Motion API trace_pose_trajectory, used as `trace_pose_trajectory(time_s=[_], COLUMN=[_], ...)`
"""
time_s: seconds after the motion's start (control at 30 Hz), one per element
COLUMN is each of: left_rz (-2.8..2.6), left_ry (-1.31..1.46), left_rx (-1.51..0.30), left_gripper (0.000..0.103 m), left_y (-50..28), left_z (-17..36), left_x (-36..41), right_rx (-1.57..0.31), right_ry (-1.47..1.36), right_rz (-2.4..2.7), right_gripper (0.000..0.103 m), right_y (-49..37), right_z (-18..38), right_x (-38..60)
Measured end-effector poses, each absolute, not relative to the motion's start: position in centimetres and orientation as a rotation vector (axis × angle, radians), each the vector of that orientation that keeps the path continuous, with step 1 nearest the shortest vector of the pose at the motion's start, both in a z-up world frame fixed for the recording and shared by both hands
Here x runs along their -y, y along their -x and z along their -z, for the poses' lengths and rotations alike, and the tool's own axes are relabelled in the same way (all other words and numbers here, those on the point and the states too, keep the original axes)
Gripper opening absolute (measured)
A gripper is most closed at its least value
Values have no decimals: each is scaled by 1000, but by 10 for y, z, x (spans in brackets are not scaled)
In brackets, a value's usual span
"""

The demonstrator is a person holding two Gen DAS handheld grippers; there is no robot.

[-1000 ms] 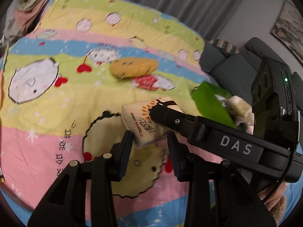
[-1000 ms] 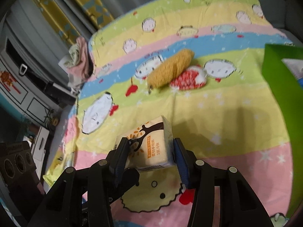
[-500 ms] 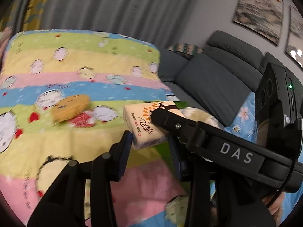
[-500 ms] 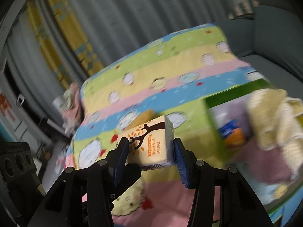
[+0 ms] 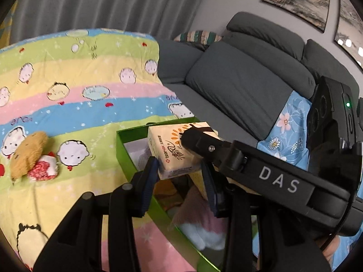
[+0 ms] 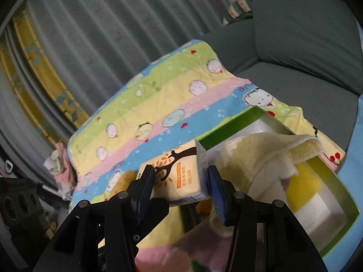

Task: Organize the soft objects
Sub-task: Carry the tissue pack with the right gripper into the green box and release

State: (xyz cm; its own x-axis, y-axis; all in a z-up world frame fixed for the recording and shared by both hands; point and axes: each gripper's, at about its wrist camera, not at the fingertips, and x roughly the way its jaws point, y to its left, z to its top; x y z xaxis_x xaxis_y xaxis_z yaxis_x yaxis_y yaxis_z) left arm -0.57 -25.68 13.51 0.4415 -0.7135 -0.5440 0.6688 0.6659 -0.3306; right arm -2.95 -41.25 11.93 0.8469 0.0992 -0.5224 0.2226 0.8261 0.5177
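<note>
Both grippers pinch one tissue pack [image 6: 179, 176]: the right gripper [image 6: 180, 187] clamps its sides, and the left gripper [image 5: 179, 170] squeezes the same pack, probably so the soft wrapper cannot sag. It hangs over the near-left corner of the green box [image 6: 340, 181], above a cream plush cloth [image 6: 261, 156]. Farther left, a brown plush toy [image 5: 28, 151] lies on the striped blanket [image 5: 79, 72].

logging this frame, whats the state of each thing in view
tissue pack: lifted, over the box edge, gripped from both sides
left gripper: shut on tissue pack
right gripper: shut on tissue pack
green box: open, partly filled
cream towel: crumpled in the box
brown plush: lying on the blanket
</note>
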Motion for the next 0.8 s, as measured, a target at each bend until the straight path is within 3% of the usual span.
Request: trace_pose_trajectory(time_s=[0.53, 0.8], left_rz=[838, 832], left_ry=[53, 62], left_rx=[-934, -923], left_gripper=[36, 38], left_y=[-33, -33], left_z=[-89, -85], left_x=[290, 292], right_rx=[-727, -730], right_ry=[-681, -703], right_rz=[187, 210], right_gripper=[51, 51], right_y=[-4, -5], right_z=[-69, -66], right_x=[440, 442])
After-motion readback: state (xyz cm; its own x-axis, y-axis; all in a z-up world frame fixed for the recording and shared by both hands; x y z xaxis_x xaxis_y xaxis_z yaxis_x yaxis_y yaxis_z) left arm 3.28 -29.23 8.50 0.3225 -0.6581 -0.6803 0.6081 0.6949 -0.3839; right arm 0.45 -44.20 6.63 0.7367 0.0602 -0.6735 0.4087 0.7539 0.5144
